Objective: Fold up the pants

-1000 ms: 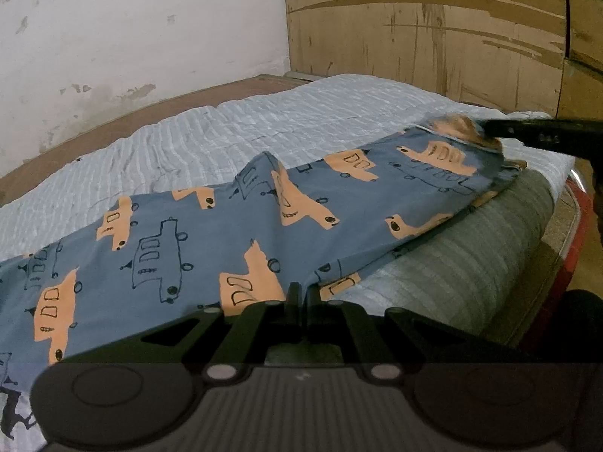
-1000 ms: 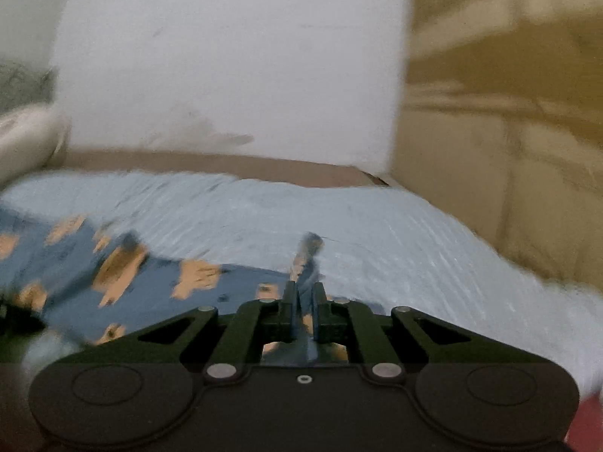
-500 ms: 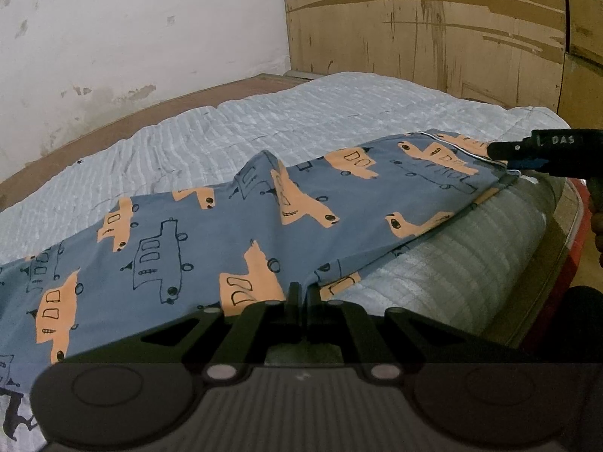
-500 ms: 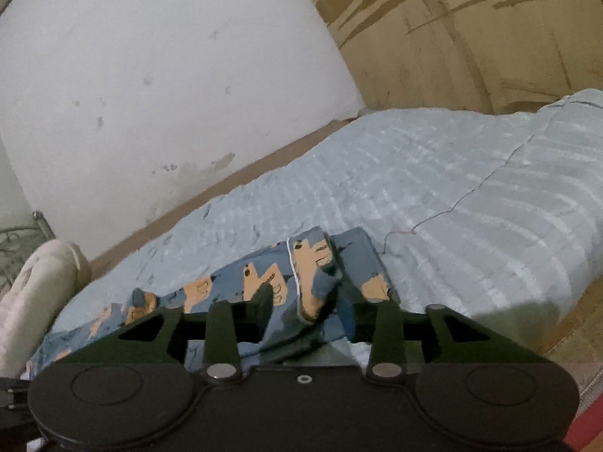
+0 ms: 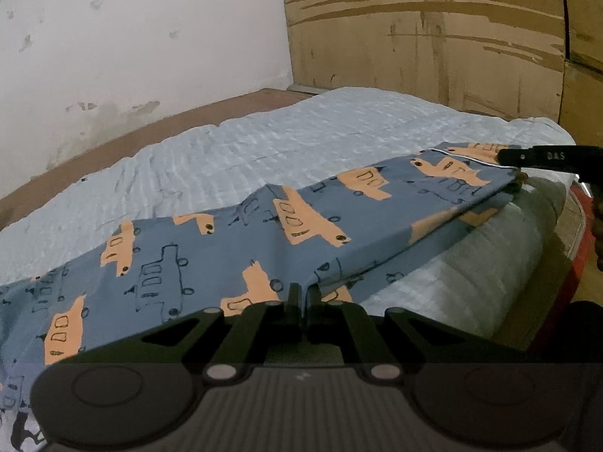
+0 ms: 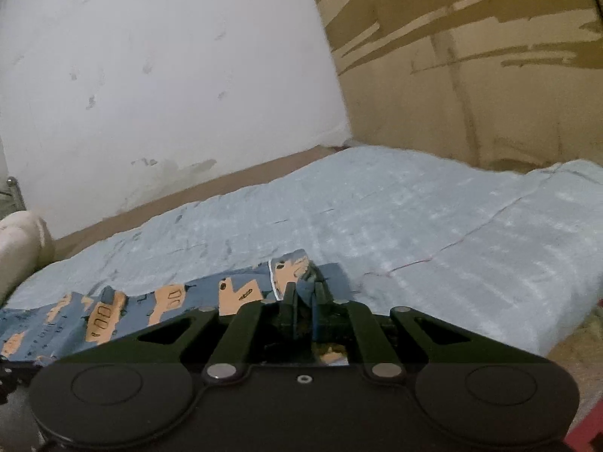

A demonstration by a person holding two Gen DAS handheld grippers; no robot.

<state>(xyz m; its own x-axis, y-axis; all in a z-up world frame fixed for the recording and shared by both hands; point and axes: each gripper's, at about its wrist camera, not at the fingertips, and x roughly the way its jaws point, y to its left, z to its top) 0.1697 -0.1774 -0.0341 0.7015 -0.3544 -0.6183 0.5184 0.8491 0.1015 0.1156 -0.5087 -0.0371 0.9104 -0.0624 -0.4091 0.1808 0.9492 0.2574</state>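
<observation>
Blue pants point(image 5: 264, 241) printed with orange cars lie stretched along the near edge of a light blue bed cover point(image 5: 301, 139). My left gripper point(image 5: 304, 293) is shut on the pants' near edge, where the cloth rises a little into the fingers. At the far right, my right gripper point(image 5: 505, 158) reaches in level at the pants' end. In the right wrist view its jaws are closing on the bunched, white-piped end of the pants point(image 6: 169, 301), and the right gripper point(image 6: 304, 290) has cloth pinched between its fingers.
A white wall and a wooden board stand behind the bed. A brown mattress strip point(image 5: 132, 143) runs along the far side. A cream roll point(image 6: 19, 241) lies at the left. The bed's edge drops off at the right, beside something red point(image 5: 580, 263).
The right gripper rolled, came down to the bed, opened, and closed again on the pants' end. That end now lies flatter and straighter. The left gripper stayed put.
</observation>
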